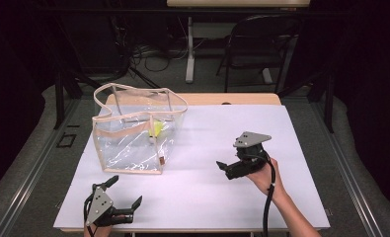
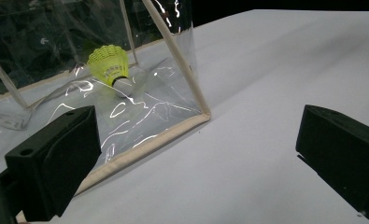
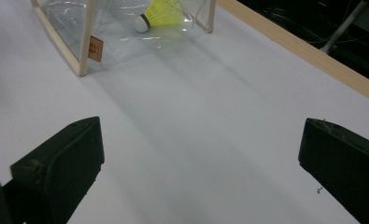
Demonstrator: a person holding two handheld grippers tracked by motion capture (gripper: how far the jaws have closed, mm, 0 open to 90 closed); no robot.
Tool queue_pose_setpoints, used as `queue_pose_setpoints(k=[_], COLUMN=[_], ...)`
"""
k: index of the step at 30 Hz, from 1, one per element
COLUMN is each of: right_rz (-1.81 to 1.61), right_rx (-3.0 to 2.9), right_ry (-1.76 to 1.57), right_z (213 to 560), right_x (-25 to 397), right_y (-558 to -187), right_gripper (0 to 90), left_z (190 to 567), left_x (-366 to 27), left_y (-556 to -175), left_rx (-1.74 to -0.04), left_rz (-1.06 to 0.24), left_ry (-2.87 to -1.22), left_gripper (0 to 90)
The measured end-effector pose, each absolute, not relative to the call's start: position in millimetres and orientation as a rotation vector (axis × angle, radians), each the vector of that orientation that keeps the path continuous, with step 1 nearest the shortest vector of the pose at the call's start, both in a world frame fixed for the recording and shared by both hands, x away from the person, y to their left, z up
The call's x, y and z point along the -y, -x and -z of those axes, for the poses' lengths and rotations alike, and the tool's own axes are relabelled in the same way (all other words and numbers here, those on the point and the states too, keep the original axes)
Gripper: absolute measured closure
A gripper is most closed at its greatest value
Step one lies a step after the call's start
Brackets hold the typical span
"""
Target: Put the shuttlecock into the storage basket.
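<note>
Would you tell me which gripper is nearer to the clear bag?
Left. The left gripper sits just in front of the clear bag, near its front edge. The right gripper is farther off to the bag's right, across bare table.

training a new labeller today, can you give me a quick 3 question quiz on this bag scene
1. True or false: the yellow shuttlecock lies inside the clear bag.
2. Which hand-held gripper is nearer the bag: A) the left hand-held gripper or B) the right hand-held gripper?
3. Fill in: the jaws of both hand-held grippers are ____ and hold nothing.

Key: 1 true. 2 A. 3 open.
</note>
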State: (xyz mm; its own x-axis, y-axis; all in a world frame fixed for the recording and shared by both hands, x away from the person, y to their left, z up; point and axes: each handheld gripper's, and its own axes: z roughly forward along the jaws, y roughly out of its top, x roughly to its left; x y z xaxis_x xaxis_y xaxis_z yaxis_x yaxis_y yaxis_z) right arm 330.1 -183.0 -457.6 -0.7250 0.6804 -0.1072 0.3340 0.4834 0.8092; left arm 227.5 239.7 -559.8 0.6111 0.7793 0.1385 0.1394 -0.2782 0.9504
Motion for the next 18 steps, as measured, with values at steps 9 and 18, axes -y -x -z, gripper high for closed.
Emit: queue_pose_setpoints(k=[9, 18], right_rz=[-1.157, -1.171], right_rx=[-2.269, -2.228], right_ry=[-0.84, -0.835], right_z=[473, 484], right_x=[192, 201], right_y=[-313, -301], right_gripper=[0.0, 0.0], left_z=[560, 559], left_x=[-240, -240], left_y=[-227, -227], left_rx=[-0.75, -0.747], left_rz=[-0.746, -0.747], left_ry=[-1.769, -1.771], left_gripper=[0.0, 0.0])
